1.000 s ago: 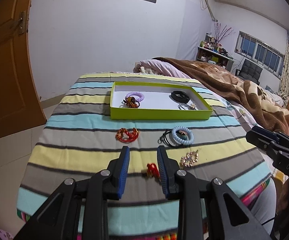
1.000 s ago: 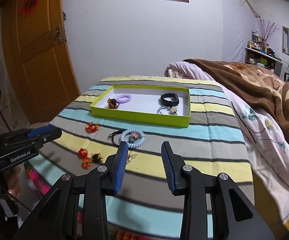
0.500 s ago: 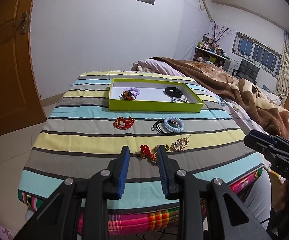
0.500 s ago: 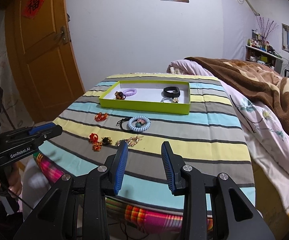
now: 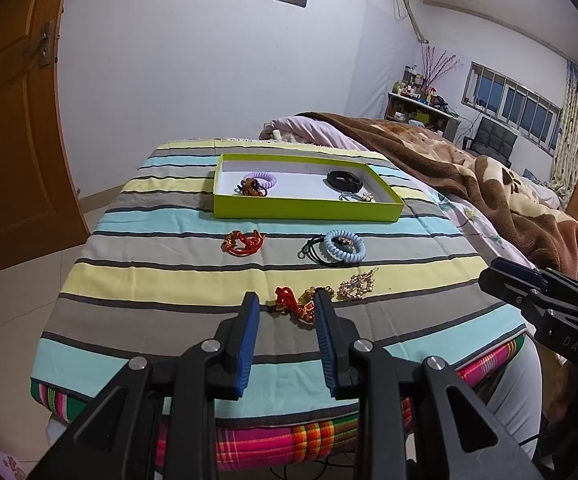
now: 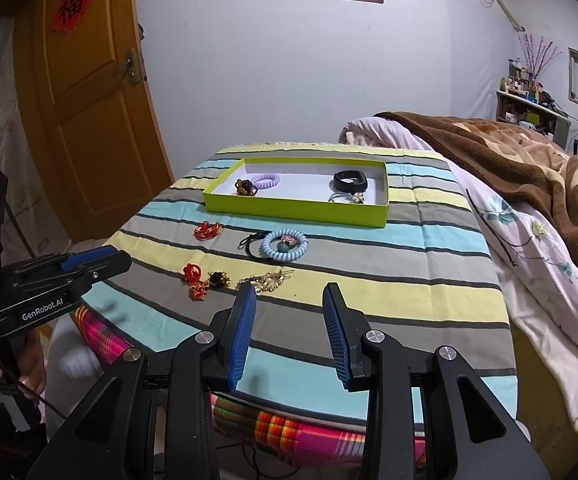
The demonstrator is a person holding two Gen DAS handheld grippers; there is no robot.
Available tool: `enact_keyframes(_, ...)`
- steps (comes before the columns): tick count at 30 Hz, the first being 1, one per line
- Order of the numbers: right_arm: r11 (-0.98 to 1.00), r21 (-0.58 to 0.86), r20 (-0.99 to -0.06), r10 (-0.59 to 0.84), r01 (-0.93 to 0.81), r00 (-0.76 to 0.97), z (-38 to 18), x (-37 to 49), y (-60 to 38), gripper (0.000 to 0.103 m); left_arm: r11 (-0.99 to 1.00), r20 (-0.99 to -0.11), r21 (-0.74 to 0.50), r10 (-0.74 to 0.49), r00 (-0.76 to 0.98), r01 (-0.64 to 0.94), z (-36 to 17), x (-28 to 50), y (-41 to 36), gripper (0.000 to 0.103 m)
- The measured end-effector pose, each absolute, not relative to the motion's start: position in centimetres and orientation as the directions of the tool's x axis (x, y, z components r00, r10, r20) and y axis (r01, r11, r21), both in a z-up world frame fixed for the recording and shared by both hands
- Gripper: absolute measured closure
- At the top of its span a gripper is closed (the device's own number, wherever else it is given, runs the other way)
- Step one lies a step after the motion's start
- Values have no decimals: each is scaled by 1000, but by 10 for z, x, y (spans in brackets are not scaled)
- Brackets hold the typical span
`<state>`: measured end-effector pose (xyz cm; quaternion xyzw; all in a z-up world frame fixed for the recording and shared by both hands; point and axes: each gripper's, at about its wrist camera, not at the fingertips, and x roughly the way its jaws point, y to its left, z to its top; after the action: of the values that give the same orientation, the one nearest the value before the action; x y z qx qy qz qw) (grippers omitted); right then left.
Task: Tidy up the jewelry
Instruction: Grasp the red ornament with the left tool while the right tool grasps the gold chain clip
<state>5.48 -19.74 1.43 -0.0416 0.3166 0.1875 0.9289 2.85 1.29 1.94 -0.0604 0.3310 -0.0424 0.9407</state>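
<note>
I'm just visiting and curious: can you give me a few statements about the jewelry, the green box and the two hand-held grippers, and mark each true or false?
1. The green box holds a purple coil hair tie. True.
2. The black band lies on the striped cloth outside the box. False: it is inside the box.
3. The left hand-held gripper clamps the red knotted ornament. False: it is open and holds nothing.
4. The right hand-held gripper is open and empty. True.
5. The blue coil bracelet lies on the cloth. True.

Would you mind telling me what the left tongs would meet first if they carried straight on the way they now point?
Most likely the red knotted ornament, which lies on the striped cloth just ahead, between the open left tongs. Depth is uncertain: they may hover above it.
</note>
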Motion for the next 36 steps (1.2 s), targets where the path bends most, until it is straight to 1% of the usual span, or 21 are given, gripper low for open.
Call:
enact_keyframes(10, 924, 38, -623, 320, -381, 714, 5, 78, -188, 67, 988, -655, -151, -130, 744, 39, -3, 55, 11, 73)
enact_keyframes(15, 921, 57, -658, 325, -385, 680, -12, 96, -180, 67, 986, -681, -164, -134, 720, 28, -18, 70, 10, 73)
enact_keyframes(21, 915, 76, -691, 334, -395, 641, -29, 114, -170, 67, 980, -704, -197, -146, 695, 7, -30, 86, 12, 73)
enact_keyframes(27, 915, 88, -701, 338, -395, 627, -34, 125, -166, 67, 972, -716, -234, -173, 676, 1, -36, 98, 10, 73)
enact_keyframes(30, 914, 90, -704, 339, -395, 624, -36, 127, -164, 67, 977, -737, -213, -152, 659, -13, -41, 103, 8, 73)
enact_keyframes(33, 913, 93, -707, 342, -397, 619, -37, 128, -162, 67, 981, -735, -196, -142, 663, -8, -41, 101, 7, 74)
enact_keyframes(34, 912, 93, -708, 342, -398, 617, -37, 129, -161, 67, 982, -733, -188, -136, 667, -7, -41, 100, 7, 77)
enact_keyframes(35, 913, 94, -710, 342, -398, 615, -38, 129, -161, 67, 984, -731, -178, -127, 671, -8, -41, 99, 8, 83)
enact_keyframes(36, 912, 98, -713, 343, -397, 611, -39, 131, -160, 67, 986, -729, -169, -119, 674, -9, -41, 98, 9, 84)
